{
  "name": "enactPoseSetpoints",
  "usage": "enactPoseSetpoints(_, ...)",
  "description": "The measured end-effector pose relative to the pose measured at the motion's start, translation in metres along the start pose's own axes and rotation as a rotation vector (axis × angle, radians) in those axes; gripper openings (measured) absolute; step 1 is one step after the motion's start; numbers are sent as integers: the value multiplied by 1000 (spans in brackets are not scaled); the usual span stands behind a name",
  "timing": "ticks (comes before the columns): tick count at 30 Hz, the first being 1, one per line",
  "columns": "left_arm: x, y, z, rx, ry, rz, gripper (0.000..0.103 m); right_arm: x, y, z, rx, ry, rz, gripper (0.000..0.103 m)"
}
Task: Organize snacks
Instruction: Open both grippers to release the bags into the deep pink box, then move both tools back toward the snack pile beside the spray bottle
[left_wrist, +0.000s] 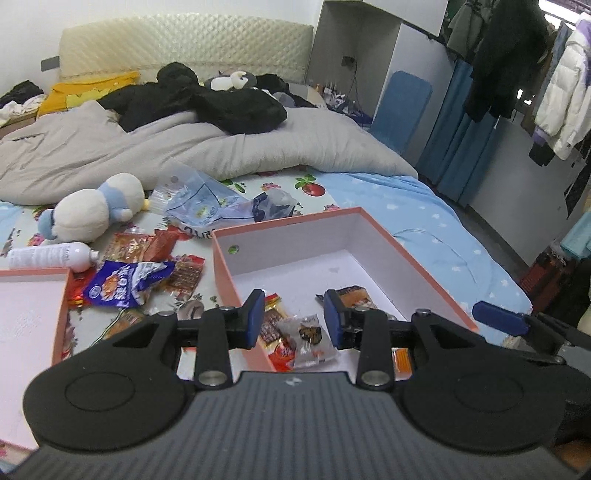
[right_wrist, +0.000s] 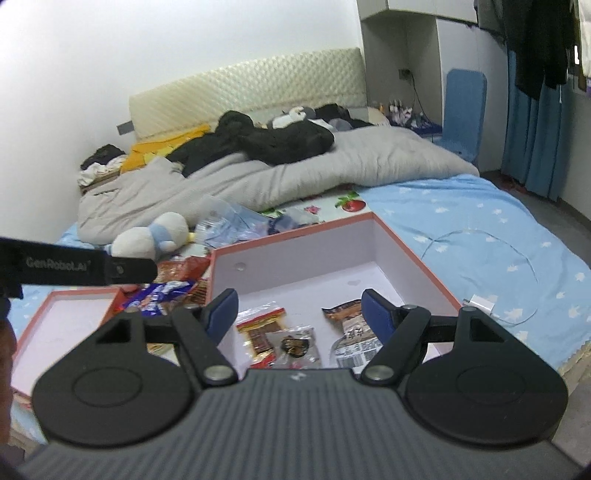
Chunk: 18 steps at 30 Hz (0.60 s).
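Snack packets' print inside the pink box (right_wrist: 413, 258) too blurred to read. "GenRobot.ai" legible left of the box. Left gripper (left_wrist: 293, 319) and right gripper (right_wrist: 299, 314) spread wide, empty.

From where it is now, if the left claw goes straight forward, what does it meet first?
Probably the clear-wrapped snack lying in the pink box, directly between the open jaws of the left claw. Depth is uncertain; it may pass above the snack.

A lived-in home bedroom: unmade bed (left_wrist: 388, 206) with padded cream headboard (left_wrist: 184, 44), rumpled grey duvet (left_wrist: 184, 147), black clothes (left_wrist: 207, 99) heaped on top, plush toy (left_wrist: 92, 210) on the floral sheet, coats on a hanging rail (left_wrist: 535, 74), blue curtains (right_wrist: 535, 129) beside white cupboards (left_wrist: 369, 55).
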<state>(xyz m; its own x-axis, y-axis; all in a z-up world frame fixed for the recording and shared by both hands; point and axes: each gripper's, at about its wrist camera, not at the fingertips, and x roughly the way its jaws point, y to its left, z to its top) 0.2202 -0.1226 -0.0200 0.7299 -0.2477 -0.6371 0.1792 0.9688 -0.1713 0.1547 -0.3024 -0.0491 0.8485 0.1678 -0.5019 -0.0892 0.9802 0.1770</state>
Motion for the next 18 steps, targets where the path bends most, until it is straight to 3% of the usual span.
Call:
enactPoseSetpoints(15,-86,36,-69,-40,-67,20,40,-53,53,-46,-44,-70,103,75)
enactPoseSetpoints(18,-88,47,-85,-57,-29,44,40,-57,67,-59,-72,-61,128,75)
